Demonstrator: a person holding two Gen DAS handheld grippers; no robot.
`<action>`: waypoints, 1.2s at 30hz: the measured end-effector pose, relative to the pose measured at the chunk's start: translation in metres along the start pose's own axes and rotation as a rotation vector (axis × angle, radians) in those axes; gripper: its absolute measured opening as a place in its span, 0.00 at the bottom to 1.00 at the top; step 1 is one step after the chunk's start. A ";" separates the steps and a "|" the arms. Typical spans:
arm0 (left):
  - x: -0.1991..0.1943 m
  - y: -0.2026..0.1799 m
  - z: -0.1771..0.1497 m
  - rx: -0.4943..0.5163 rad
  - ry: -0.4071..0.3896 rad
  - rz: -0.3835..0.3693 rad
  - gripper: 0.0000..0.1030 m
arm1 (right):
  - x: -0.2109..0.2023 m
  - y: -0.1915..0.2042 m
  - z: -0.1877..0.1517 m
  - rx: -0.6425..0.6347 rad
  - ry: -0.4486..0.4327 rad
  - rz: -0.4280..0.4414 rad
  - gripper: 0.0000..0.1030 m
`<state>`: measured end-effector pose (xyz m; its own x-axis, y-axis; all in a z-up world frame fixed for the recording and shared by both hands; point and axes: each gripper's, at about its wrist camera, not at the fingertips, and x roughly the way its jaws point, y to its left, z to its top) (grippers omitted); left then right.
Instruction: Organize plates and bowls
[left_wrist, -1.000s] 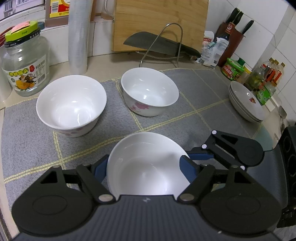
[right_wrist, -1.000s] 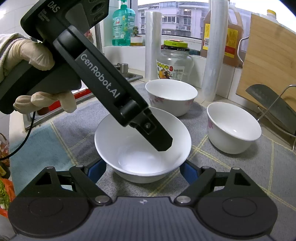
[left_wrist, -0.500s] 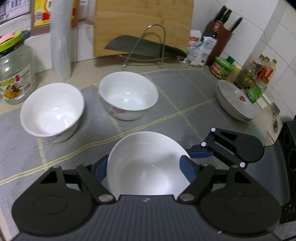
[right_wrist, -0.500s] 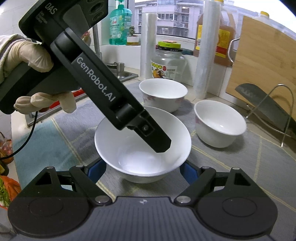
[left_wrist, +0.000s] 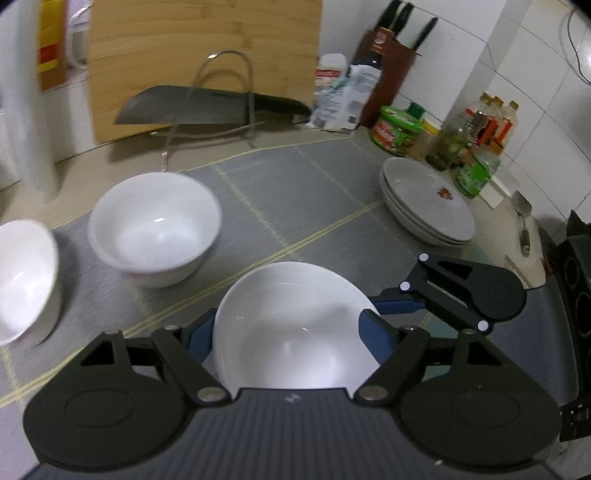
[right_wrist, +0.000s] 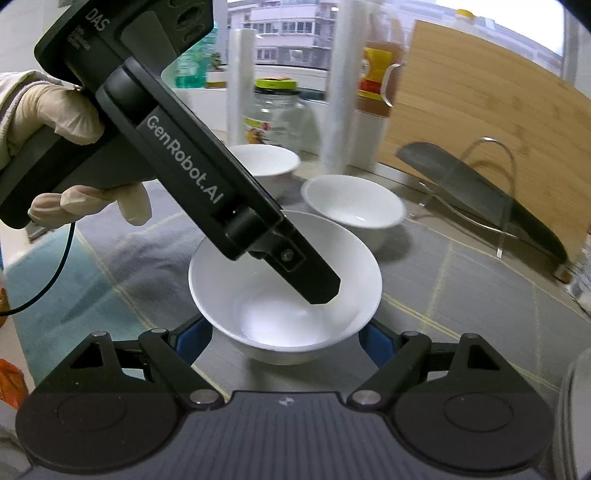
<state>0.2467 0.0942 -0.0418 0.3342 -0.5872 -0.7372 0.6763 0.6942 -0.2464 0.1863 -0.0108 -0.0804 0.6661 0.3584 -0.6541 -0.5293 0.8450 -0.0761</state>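
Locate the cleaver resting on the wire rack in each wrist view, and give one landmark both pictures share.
Left wrist: the cleaver lies upper centre-left, across the wire rack, in front of the bamboo cutting board.
Right wrist: the cleaver is at the right edge, slanting down to the right on the wire rack.
Shared landmark: the bamboo cutting board behind it.

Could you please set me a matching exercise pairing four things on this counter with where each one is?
Things:
1. knife
2. plates
3. cutting board
4. nearest bowl

Places:
A. held in the left gripper
B. stacked in a pile
C. lying across a wire rack
D. leaning upright at the back

Pairs: 1-C, 2-B, 3-D, 4-A
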 end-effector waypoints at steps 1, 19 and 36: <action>0.004 -0.003 0.002 0.005 -0.001 -0.005 0.77 | -0.001 -0.004 -0.002 0.002 0.002 -0.008 0.87; 0.040 -0.021 0.016 -0.011 -0.016 -0.029 0.77 | -0.008 -0.038 -0.023 0.012 0.044 -0.041 0.87; 0.030 -0.031 0.008 0.060 -0.111 0.091 0.97 | -0.011 -0.046 -0.025 0.028 0.039 -0.028 1.00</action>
<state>0.2410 0.0518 -0.0509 0.4639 -0.5676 -0.6802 0.6769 0.7224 -0.1412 0.1900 -0.0639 -0.0885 0.6593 0.3190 -0.6808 -0.4953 0.8655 -0.0742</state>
